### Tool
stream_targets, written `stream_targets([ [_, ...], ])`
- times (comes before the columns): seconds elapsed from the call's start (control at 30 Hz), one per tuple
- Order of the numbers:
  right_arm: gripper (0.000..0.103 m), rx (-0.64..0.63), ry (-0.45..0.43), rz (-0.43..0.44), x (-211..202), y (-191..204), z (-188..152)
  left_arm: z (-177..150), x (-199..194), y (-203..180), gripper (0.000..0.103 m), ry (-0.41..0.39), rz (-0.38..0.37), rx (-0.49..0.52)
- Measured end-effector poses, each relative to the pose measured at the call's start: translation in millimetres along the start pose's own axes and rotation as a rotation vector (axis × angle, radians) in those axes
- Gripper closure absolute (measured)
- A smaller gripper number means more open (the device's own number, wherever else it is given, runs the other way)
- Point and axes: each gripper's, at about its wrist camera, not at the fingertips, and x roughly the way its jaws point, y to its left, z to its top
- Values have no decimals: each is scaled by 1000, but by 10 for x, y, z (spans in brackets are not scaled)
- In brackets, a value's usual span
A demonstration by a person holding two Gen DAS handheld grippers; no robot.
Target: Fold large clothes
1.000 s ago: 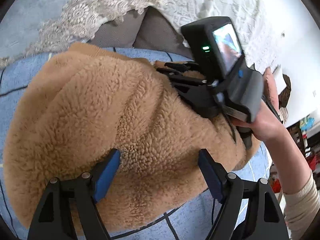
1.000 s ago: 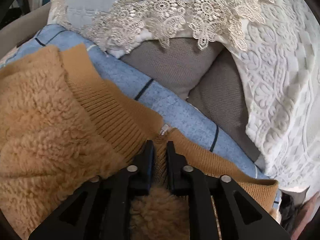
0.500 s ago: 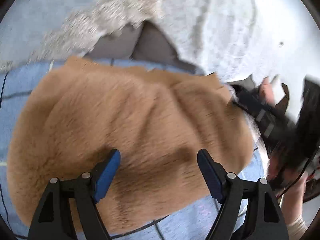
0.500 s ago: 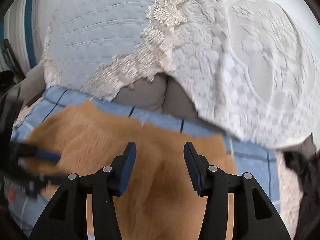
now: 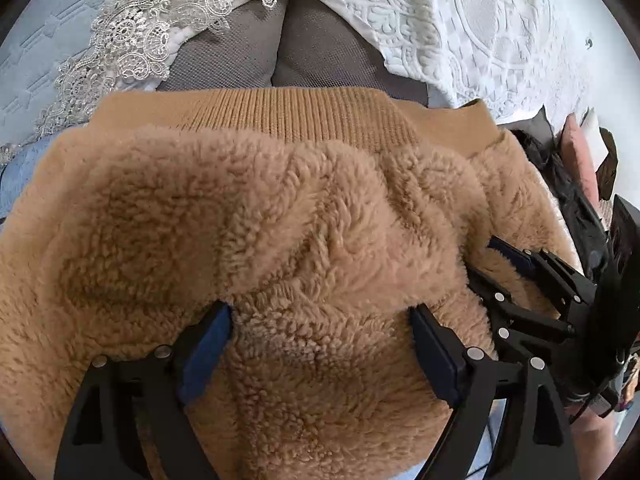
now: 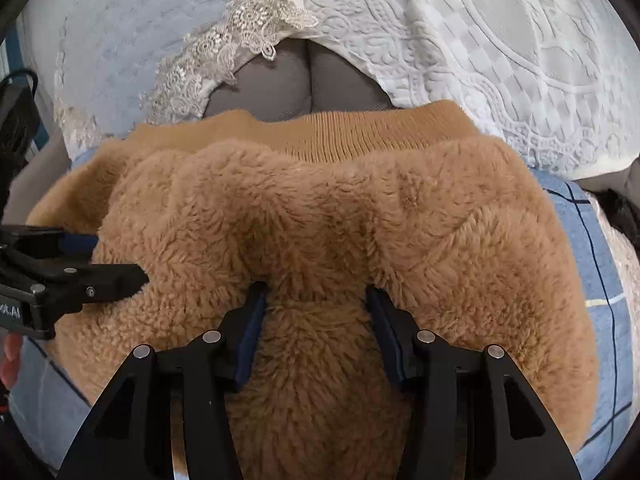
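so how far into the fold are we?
Done: the tan fleece jacket already lies bunched into a compact bundle, ribbed hem at the far edge. In hand: left gripper and right gripper straddle near-edge fleece, jaws apart. Left: closing, one more fold, flattening, I'd guess.

Bright, even daylight, soft shadows, both views sharp, strong fisheye bending, dark vignetted corners

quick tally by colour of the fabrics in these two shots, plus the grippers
tan fleece garment: 1
blue checked sheet: 1
white embossed cover: 1
pale blue lace-edged cover: 1
grey cushions: 2
grippers: 2, left gripper and right gripper
total: 8
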Motion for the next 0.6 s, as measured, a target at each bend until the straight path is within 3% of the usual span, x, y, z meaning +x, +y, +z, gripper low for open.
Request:
stream_targets([
  [0.23, 53, 20, -5, -14, 153, -3, -56, 11, 173, -21, 8, -43, 38, 19],
  [0.47, 53, 41, -16, -13, 104, 1, -53, 71, 162, -13, 7, -24, 39, 12],
  [0.6, 51, 87, -37, 85, -144, -121, -14, 113, -22, 62, 7, -39, -32, -12],
])
